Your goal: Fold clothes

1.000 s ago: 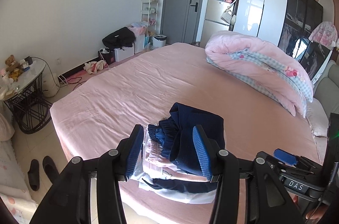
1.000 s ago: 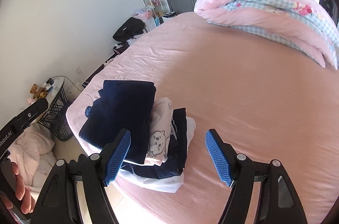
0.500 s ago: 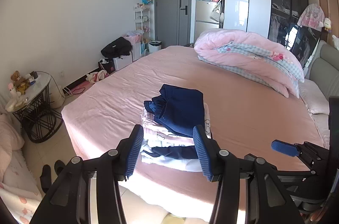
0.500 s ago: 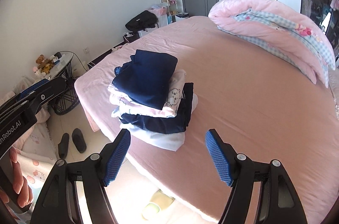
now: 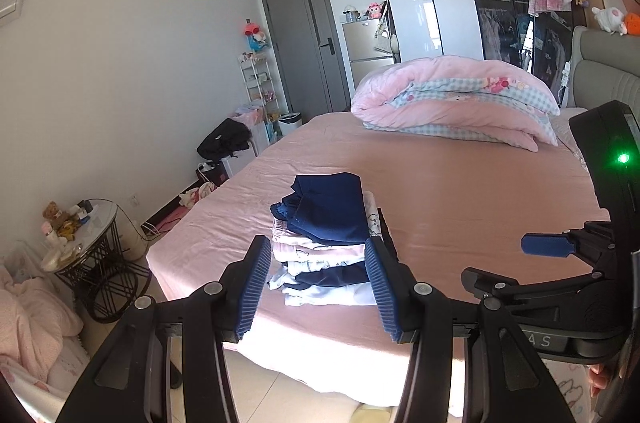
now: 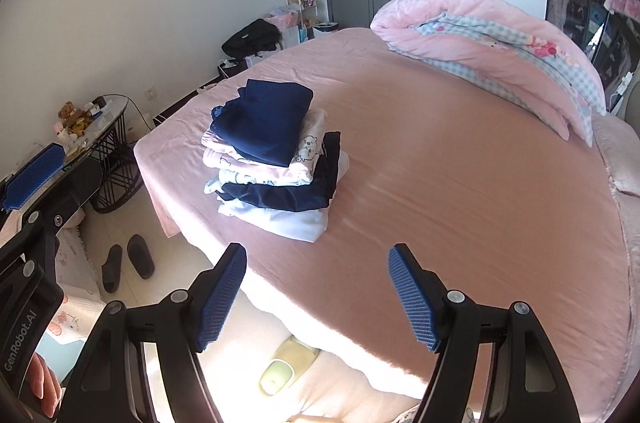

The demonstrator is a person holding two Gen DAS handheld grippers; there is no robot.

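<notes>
Both grippers are up close and hold nothing. The left gripper (image 5: 316, 281) has its fingers partly open. The right gripper (image 6: 316, 297) has its fingers wide open. Past them, not touching, the pile of folded clothes (image 6: 272, 159) sits near the corner of the pink bed (image 6: 460, 183). The pile is straight ahead of the left gripper, and ahead and to the left of the right one. Far back lies a rolled quilt (image 5: 456, 99).

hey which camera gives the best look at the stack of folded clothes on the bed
The right wrist view. It looks down on the stack of folded clothes, showing the navy top piece and every layer clear of the fingers. The left wrist view sees the stack lower and side-on, with its own fingers covering the bottom corners.
</notes>
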